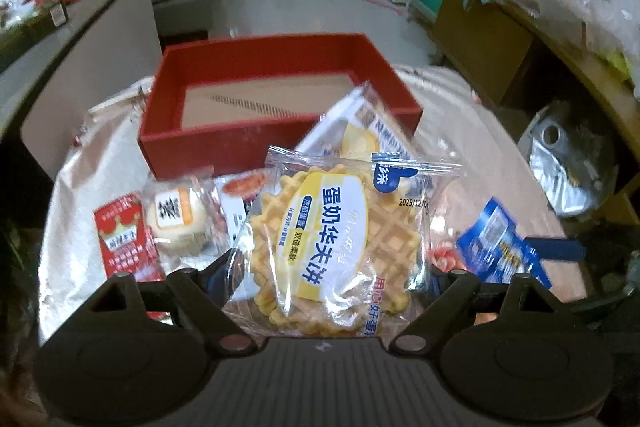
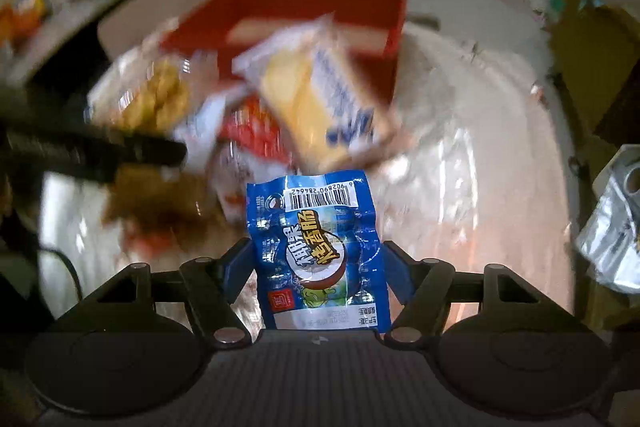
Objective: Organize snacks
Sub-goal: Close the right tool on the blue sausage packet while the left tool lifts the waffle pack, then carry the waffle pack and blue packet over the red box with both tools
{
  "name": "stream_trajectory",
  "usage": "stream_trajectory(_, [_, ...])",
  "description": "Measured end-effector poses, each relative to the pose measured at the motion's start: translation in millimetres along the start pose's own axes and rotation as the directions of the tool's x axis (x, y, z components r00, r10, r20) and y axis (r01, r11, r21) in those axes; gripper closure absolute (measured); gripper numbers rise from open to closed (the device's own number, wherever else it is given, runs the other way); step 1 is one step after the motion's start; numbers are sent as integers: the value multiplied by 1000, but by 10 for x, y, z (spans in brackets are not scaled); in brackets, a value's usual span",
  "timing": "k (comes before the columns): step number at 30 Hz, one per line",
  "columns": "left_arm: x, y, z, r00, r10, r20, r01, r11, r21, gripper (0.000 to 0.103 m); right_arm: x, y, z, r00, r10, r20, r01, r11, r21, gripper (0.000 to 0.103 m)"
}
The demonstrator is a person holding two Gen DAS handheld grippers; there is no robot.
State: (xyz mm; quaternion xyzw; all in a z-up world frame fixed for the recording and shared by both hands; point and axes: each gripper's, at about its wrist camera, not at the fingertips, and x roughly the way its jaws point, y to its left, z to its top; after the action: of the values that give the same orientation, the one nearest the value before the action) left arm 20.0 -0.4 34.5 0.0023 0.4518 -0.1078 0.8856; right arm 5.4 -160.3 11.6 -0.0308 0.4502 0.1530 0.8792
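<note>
My left gripper (image 1: 332, 271) is shut on a clear packet holding a yellow waffle (image 1: 336, 239), lifted above the table. Beyond it stands an open red box (image 1: 224, 143) with a bare cardboard floor. My right gripper (image 2: 318, 267) is shut on a small blue sausage packet (image 2: 320, 251); that packet and the right gripper's blue finger also show at the right of the left wrist view (image 1: 504, 243). A white and yellow cake packet (image 1: 360, 135) leans against the red box (image 2: 376, 27). It also shows, blurred, in the right wrist view (image 2: 320, 99).
A round table with a shiny white cover (image 1: 92, 179) carries more snacks: a red packet (image 1: 124, 239), a round pastry (image 1: 176, 219), a red and white packet (image 1: 240, 199). A silver bag (image 1: 568, 163) sits off the table's right edge. The right wrist view is blurred.
</note>
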Motion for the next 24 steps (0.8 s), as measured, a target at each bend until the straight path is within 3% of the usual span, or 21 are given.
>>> stream_trajectory(5, [-5, -47, 97, 996, 88, 14, -88, 996, 4, 24, -87, -236, 190, 994, 36, 102, -49, 991, 123, 29])
stream_trajectory(9, [21, -64, 271, 994, 94, 59, -94, 996, -6, 24, -112, -175, 451, 981, 63, 182, -83, 991, 102, 28])
stream_trajectory(24, [355, 214, 977, 974, 178, 142, -163, 980, -110, 24, 219, -188, 1200, 964, 35, 262, -66, 992, 110, 28])
